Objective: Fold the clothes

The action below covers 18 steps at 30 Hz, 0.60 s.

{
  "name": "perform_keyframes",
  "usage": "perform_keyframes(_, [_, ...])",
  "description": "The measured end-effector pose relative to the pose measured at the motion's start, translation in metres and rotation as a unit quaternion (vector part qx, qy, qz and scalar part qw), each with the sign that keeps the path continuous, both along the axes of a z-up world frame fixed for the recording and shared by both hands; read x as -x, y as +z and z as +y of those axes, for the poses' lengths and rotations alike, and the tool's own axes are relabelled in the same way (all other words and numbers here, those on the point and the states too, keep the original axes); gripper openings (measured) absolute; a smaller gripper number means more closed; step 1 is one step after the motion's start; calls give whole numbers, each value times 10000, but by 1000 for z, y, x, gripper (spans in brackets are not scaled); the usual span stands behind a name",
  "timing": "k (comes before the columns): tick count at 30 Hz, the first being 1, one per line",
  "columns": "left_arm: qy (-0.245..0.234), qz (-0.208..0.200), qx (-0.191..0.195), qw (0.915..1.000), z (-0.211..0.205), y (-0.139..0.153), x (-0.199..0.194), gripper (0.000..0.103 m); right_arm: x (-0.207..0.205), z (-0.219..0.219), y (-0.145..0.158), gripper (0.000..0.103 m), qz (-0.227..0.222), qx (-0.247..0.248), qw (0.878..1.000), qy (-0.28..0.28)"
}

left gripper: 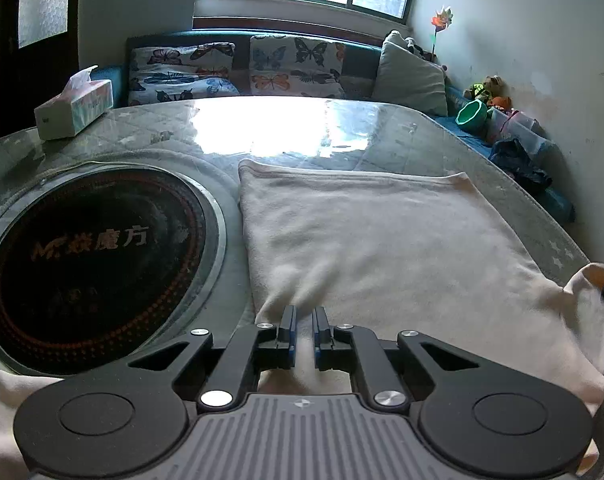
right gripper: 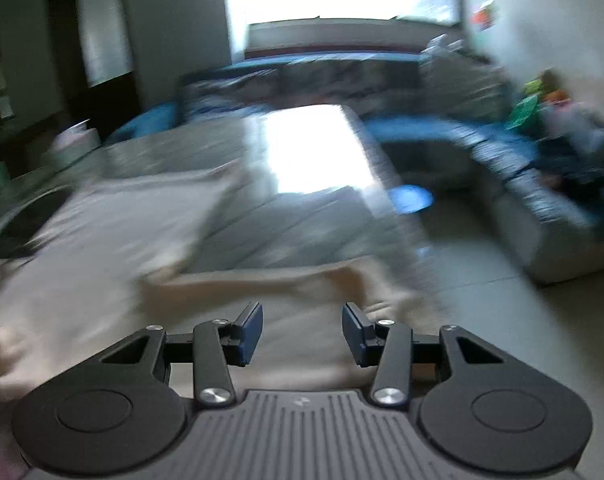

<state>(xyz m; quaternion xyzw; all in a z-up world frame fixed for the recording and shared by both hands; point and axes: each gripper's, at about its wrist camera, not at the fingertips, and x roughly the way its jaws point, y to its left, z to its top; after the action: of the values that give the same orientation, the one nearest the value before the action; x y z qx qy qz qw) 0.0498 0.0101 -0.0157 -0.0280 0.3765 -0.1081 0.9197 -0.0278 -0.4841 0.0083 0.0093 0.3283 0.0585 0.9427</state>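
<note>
1. Left of the left gripper's (left gripper: 303,330) jaws, a round black induction hob with a steel rim (left gripper: 94,268) is set into the table; beyond it, far left of the jaws, stands a pastel cardboard tissue box (left gripper: 74,110).
2. The left jaws are nearly closed, and the cream-white soft knitted garment (left gripper: 381,248) puckers up between them, so they appear clenched on a pinch of its near edge. The garment spreads ahead and to the right of these jaws, flat on the grey quilted table cover (left gripper: 381,140).
3. At the far right of the left wrist view, a raised corner of the garment wraps something orange and dark, too blurred to name.
4. The right gripper (right gripper: 302,332) has its jaws spread wide and released, holding nothing; cream cloth lies just under and ahead of them. This view is smeared by motion.
5. Judgement: a fold is being set up, one edge pinched. Next, the right jaws need to close on a matching edge so both can lift and carry it over evenly.
</note>
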Motion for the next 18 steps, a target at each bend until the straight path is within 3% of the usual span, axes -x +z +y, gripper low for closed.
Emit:
perform_keyframes(3, [8,-26,-78,10000,-2,0,1,9,-9,-23,7,45,-229,251,9974,-632])
perform_keyframes(5, [15,-29,-114,9999,-4,1,2,10,-8,-29,11,46,-295,117,9964,-787])
perform_keyframes(13, [-203,-178,-133,9995,-18,11,23,15,15,18,-9,52,-71,26,9995,308])
perform_keyframes(18, [-510,-173,-163,9984,-28,10,45,16,27,24,-19,59,4,240,9992,316])
